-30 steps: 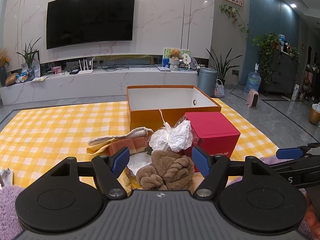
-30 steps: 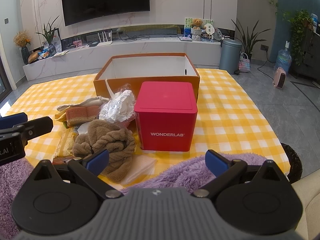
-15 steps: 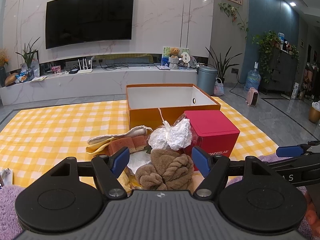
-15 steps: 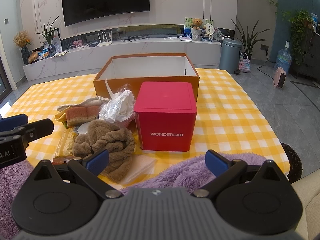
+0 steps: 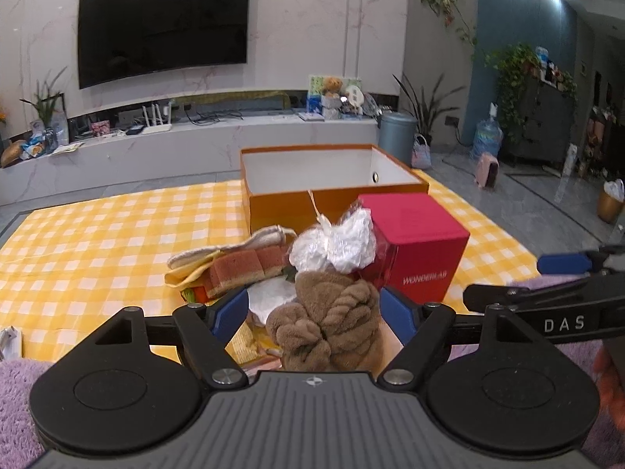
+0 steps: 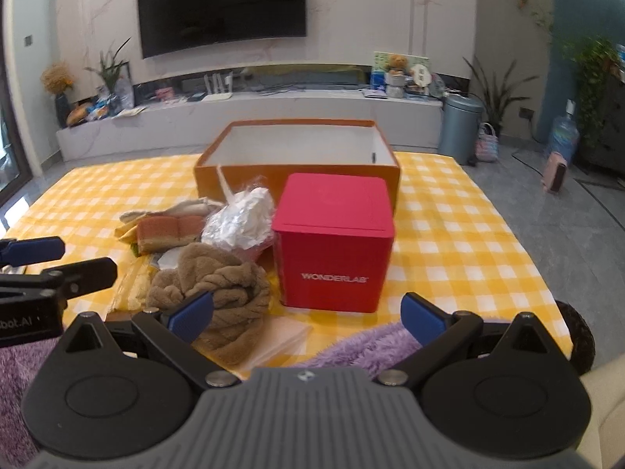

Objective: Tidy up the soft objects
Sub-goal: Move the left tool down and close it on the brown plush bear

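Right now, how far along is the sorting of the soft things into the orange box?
Nothing looks done: the orange box shows only bare white walls. In hand: nothing; the left gripper, jaws just opening wider, frames the brown towel without pressing it, and the right gripper is open. Left: towel, sponges, plastic bag.

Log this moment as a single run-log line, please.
left gripper: open, opening, framing brown towel | right gripper: open, empty | orange box: empty

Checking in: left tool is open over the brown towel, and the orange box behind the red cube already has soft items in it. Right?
Not quite. The orange box is empty; the right wrist view shows only its bare white walls. The rest holds: the left tool is open over the brown towel, and the box stands behind the red cube.
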`<state>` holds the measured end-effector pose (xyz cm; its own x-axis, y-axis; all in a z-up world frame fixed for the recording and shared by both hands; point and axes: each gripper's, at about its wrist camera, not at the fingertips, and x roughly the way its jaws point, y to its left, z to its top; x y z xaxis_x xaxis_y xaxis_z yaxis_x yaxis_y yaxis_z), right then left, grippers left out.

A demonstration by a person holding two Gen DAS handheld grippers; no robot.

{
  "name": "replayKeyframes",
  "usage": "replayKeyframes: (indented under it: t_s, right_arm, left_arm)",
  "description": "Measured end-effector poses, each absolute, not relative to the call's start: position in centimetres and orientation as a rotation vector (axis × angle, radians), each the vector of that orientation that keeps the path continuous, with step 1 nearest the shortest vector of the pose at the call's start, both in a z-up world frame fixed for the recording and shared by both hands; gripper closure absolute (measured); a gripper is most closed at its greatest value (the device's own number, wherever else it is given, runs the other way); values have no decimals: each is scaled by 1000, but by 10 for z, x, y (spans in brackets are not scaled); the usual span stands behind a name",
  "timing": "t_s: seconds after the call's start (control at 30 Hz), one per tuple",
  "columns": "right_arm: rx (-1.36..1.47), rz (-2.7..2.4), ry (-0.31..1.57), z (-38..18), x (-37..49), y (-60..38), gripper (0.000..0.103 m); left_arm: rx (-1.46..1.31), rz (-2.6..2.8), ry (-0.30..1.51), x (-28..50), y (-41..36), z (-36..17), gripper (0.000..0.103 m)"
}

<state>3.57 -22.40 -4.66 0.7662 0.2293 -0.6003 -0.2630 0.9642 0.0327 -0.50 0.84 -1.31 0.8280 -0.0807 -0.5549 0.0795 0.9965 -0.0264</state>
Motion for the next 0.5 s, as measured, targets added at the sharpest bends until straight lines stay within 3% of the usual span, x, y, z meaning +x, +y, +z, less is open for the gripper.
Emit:
replayKeyframes:
  t_s: [0.37,0.4,0.47,0.5]
  right_arm:
    - [-168,362,677,-61,66,-188,4]
    - [-180,370,676,-61,70,-186,6]
    - [-192,399,683,-63,79,-181,22]
    - [-194,410,696,-65,83,-179,25]
  left_arm:
    - [52,-151,697,19,26,-33,20]
    - [44,-184,713,22,28,-34,20]
    - [39,-234,741,30,30,-38,20]
    - [49,-253,748,33,30,-40,20]
